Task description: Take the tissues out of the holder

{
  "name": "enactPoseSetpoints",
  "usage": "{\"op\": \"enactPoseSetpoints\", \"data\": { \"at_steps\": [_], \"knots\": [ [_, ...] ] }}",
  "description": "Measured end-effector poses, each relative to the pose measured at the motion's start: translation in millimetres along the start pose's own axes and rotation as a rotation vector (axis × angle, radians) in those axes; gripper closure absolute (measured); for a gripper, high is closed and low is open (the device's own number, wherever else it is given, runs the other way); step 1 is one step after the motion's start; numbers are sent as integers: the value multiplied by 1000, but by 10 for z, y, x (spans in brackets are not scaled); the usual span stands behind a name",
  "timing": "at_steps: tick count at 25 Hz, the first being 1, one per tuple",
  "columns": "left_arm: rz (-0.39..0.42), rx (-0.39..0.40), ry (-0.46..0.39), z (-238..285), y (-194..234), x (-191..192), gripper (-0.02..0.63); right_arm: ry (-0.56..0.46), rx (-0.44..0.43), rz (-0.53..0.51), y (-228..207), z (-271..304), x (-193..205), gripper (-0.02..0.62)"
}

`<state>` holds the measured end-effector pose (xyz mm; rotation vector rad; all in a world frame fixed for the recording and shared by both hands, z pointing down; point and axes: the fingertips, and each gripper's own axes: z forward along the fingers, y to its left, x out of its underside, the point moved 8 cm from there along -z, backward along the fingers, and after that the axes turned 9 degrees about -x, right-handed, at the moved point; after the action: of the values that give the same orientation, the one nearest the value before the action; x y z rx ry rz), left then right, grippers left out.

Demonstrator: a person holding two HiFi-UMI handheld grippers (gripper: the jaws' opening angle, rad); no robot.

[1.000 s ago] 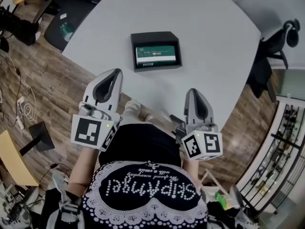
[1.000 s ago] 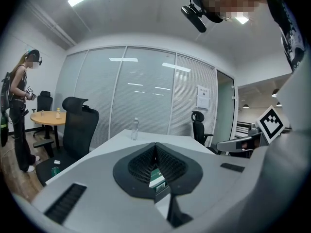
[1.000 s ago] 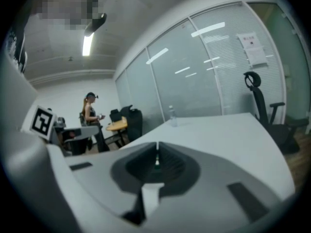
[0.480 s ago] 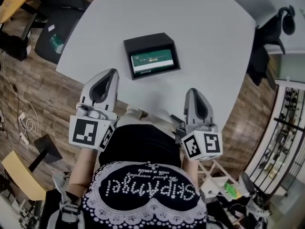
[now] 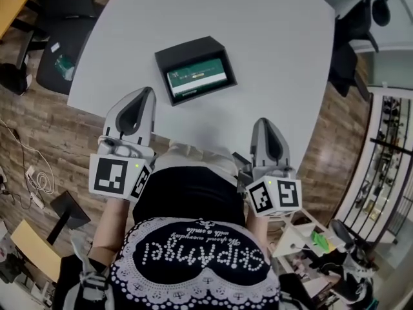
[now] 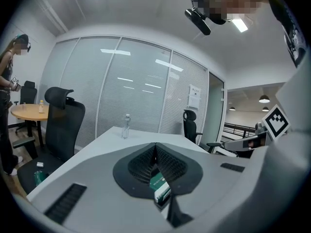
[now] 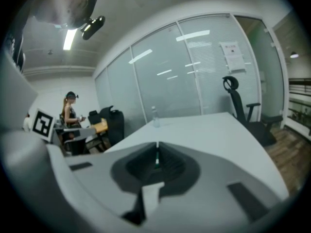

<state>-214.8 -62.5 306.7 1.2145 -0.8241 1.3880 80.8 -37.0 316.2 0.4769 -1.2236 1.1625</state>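
- The left gripper (image 5: 143,95) is hovering at the near edge of the white, round-cornered table (image 5: 277,50), its jaws pressed together on nothing. The right gripper (image 5: 263,124) is likewise closed and empty.
- Just beyond the left gripper, the black, open-topped rectangular holder (image 5: 187,48) is sitting on the table, cradling the green-and-white tissue pack (image 5: 197,76).
- The pack is looking light, soft and slick-wrapped, so pinching a long edge from above is probably gripping best.

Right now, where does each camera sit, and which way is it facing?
Head view: on the head, steeply down at table, holder, tissues; shows torso, left gripper, right gripper.
Left gripper view: on that gripper, along its shut jaws; tissues beyond.
Right gripper view: on that gripper, along shut jaws, across the table.
Shared: both gripper views show the water bottle.
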Motion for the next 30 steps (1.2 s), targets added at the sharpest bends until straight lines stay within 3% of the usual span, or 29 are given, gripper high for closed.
{"op": "enactPoseSetpoints", "data": {
  "at_steps": [9,23,30],
  "knots": [
    [0,-42,-11,-40,30,-12,578,3,-11,-3,-48,0,-1,560],
    [3,-112,-7,-124,117,-8,578,8,-104,-10,38,199,-13,560],
    [-1,-97,3,-121,90,11,578,9,-92,-8,8,171,-19,560]
  ]
}}
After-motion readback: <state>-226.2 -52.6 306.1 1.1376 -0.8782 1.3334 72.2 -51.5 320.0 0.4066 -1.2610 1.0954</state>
